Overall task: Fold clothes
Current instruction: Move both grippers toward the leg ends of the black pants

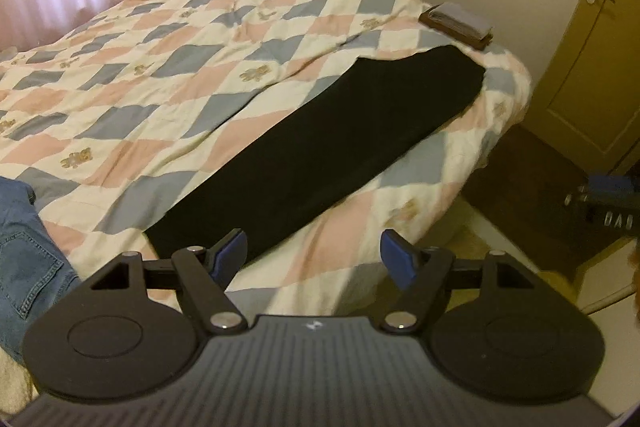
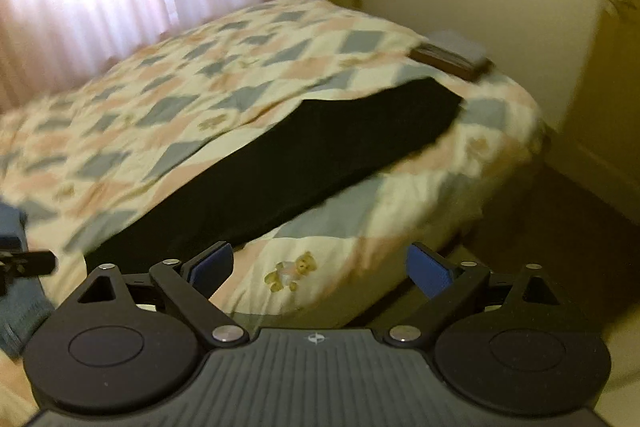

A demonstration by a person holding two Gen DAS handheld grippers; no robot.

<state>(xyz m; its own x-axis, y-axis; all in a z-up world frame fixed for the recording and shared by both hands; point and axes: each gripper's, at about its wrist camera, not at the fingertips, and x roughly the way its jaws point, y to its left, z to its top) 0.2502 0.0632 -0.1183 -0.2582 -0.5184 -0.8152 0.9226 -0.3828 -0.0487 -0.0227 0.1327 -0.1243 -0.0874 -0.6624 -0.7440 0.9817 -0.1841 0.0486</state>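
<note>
Both hand-held grippers, left [image 1: 314,253] and right [image 2: 320,267], hover wide open and empty over the bed [image 1: 200,67], where the black garment [image 1: 320,147] lies as a long strip, perhaps awaiting an end-to-end fold.

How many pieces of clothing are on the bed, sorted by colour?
Black: 1, the long black garment laid flat near the bed's edge.
Blue denim: 1, the jeans at the left.
Grey-blue: 1, folded, on top of the far-corner stack.
Brown: 1, folded, under it.
Total: 4
</note>
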